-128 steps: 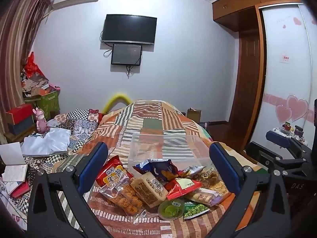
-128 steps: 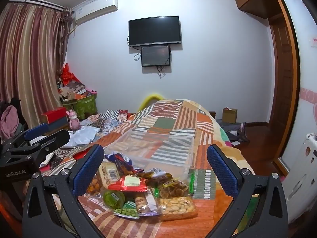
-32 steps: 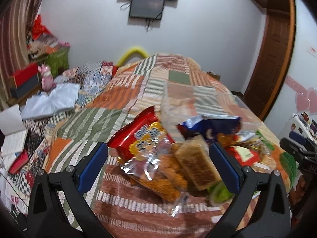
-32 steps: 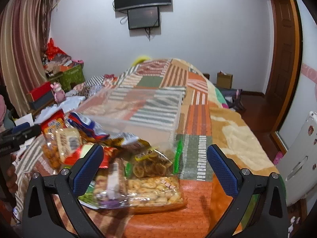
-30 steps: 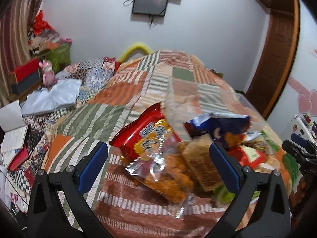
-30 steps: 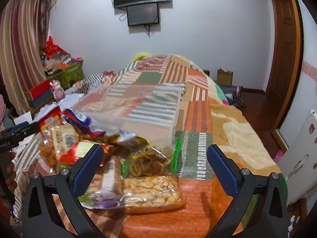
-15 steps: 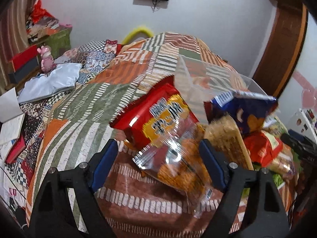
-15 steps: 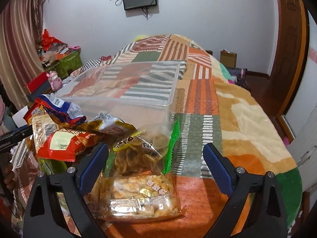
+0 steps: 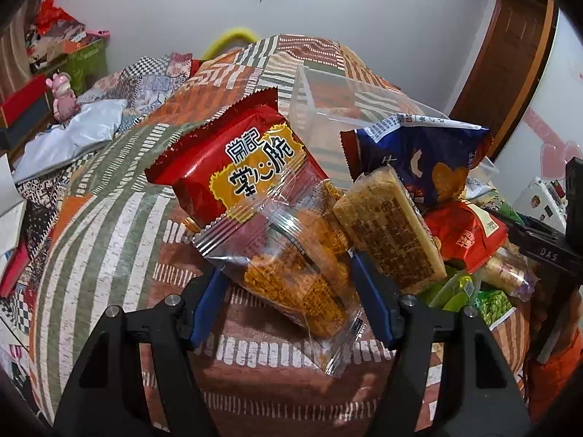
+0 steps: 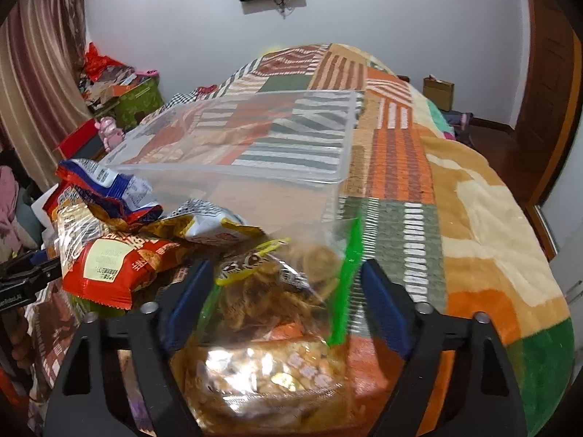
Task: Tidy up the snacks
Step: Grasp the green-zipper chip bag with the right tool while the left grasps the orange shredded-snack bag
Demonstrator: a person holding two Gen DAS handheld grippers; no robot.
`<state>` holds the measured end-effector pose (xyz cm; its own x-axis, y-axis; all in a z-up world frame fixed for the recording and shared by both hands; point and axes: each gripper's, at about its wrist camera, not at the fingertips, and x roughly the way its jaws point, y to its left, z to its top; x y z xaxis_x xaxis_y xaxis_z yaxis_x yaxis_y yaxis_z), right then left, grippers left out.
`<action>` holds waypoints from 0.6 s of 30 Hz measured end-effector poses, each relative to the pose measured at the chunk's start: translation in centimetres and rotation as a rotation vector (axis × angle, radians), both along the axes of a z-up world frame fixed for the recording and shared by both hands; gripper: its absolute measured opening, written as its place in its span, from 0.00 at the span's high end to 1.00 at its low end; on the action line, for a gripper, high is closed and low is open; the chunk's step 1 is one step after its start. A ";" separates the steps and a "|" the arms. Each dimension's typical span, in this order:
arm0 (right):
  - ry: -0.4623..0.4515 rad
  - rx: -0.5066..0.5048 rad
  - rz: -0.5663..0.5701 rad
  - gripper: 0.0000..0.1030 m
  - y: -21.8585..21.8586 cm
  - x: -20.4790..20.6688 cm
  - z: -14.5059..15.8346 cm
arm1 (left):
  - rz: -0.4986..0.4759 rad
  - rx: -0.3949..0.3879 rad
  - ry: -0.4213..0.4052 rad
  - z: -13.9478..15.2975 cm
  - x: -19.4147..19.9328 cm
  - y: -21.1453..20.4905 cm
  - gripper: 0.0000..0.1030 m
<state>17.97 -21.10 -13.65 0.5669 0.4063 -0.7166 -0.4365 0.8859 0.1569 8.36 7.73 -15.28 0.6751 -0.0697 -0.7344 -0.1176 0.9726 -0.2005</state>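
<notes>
- While the left gripper (image 9: 291, 302) sits low over the bed, its 2 blue fingers (image 9: 209, 302) stand apart on either side of a clear packet of orange snacks (image 9: 295, 273); the pictures do not show the pads pressing it.
- Just ahead of those fingers, a red and yellow bag (image 9: 240, 160) leans against the clear packet, its top edge pointing away from the tool.
- Ahead and to the right, a wrapped brown cracker block (image 9: 388, 229) lies tilted, touching the clear packet, with a blue bag (image 9: 419, 156) behind it.
- Further right lie a red pouch (image 9: 466, 233) and a green pea packet (image 9: 493, 302).
- Beyond the pile stands a clear plastic bin (image 9: 328, 98) on the patchwork blanket (image 9: 109, 211).
- The right gripper (image 10: 284, 302) also has its 2 fingers (image 10: 382, 309) spread, with a green-edged zip bag of brown chips (image 10: 280, 280) between them; whether they touch it cannot be told.
- Close under that tool lies a clear pack of pale nuts (image 10: 269, 375), blurred.
- Ahead and to its left sit a red pouch (image 10: 116, 266) and a yellow and white bag (image 10: 207, 225), with the bin (image 10: 255, 153) straight ahead.
</notes>
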 end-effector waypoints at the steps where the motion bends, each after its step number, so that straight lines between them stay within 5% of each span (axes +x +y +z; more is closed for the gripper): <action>1: 0.003 0.003 0.003 0.32 0.2 0.0 0.0 | 0.001 -0.002 0.000 0.0 0.1 0.1 0.34; 8: -0.014 0.024 -0.019 0.43 -0.3 -0.4 0.2 | -0.006 0.019 -0.022 0.5 -0.7 -0.8 0.47; 18: -0.078 0.004 -0.048 0.46 -1.0 -1.5 1.4 | 0.004 -0.011 -0.054 2.3 -2.7 -0.2 0.69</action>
